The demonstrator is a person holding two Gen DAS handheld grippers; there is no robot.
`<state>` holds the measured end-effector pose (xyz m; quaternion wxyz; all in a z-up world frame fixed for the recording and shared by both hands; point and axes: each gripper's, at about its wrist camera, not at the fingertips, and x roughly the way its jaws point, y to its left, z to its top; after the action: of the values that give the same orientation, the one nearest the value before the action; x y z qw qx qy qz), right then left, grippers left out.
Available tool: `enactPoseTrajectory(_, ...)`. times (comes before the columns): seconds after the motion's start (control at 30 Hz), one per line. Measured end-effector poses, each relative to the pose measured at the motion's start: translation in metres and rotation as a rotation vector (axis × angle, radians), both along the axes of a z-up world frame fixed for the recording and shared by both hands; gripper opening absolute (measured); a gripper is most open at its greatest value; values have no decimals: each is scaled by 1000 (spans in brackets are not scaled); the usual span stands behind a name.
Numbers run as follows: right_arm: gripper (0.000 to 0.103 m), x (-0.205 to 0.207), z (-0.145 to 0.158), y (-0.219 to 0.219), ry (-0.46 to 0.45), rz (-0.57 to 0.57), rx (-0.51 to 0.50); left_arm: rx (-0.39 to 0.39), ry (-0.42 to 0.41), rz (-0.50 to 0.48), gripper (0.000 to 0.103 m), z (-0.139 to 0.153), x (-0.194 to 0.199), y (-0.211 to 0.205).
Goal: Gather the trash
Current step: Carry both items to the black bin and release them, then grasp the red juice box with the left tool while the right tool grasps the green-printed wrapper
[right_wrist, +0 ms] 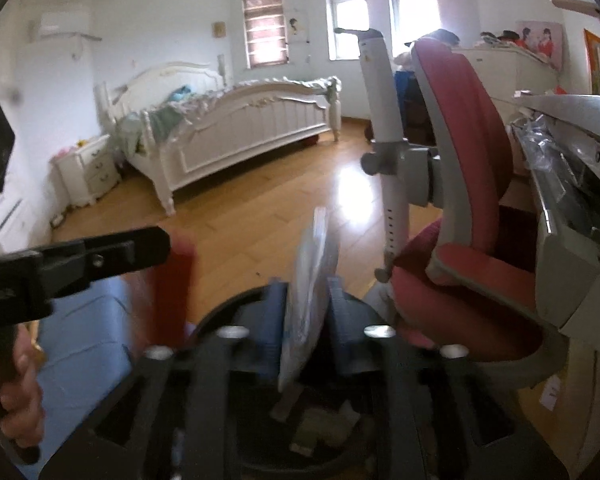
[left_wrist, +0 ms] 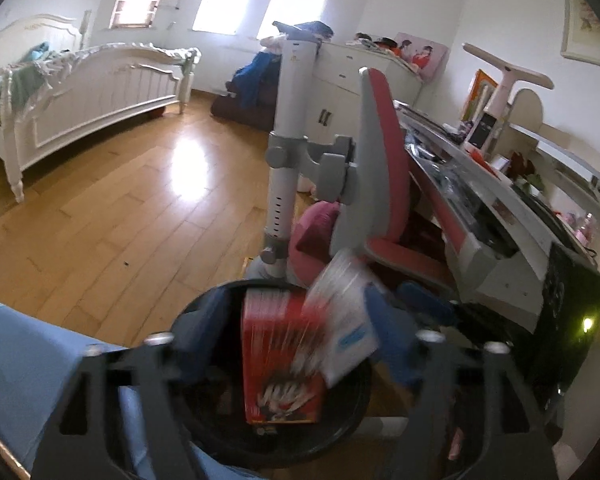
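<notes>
The left gripper point(left_wrist: 296, 336) has its jaws spread wide, blue padded fingers point(left_wrist: 392, 344) well apart, and a glossy red carton point(left_wrist: 282, 364) with printed lettering stands between them without either pad pressing on it; its lower end is already inside the black bin point(left_wrist: 352, 428). The right gripper point(right_wrist: 306, 328) has its jaws partly open around a thin, flat white packet point(right_wrist: 308, 300) with pale blue print, seen edge-on and upright; the motion blur leaves it unclear whether the pads touch it, though gaps show at both sides. In the left wrist view that packet leans against the red carton's upper right corner, above the bin's rim.

The bin is round, smooth and dark, directly below both grippers, with some pale scraps point(right_wrist: 320, 420) lying at its bottom. Just left of the bin is blue fabric point(left_wrist: 28, 380), and a hand point(right_wrist: 18, 392) grips the left tool's handle there. Behind the bin to the right stands a pink-cushioned grey chair point(left_wrist: 380, 152) on a pale pillar, and right of that a cluttered counter point(left_wrist: 520, 208). Beyond the bin stretches a shiny wooden floor point(left_wrist: 120, 208), then a white carved bed point(left_wrist: 100, 92).
</notes>
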<state>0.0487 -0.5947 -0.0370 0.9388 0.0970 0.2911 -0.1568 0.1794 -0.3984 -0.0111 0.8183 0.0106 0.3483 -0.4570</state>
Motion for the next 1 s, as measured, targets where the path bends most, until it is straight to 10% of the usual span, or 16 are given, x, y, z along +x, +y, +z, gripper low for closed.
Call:
enactPoseTrajectory(0.4, 73, -10, 14, 33, -39, 64, 38, 10, -35, 49, 89, 31, -30, 71)
enactPoseTrajectory(1.0, 63, 71, 43, 261, 53, 615, 178, 317, -90, 369, 89, -14, -71, 300)
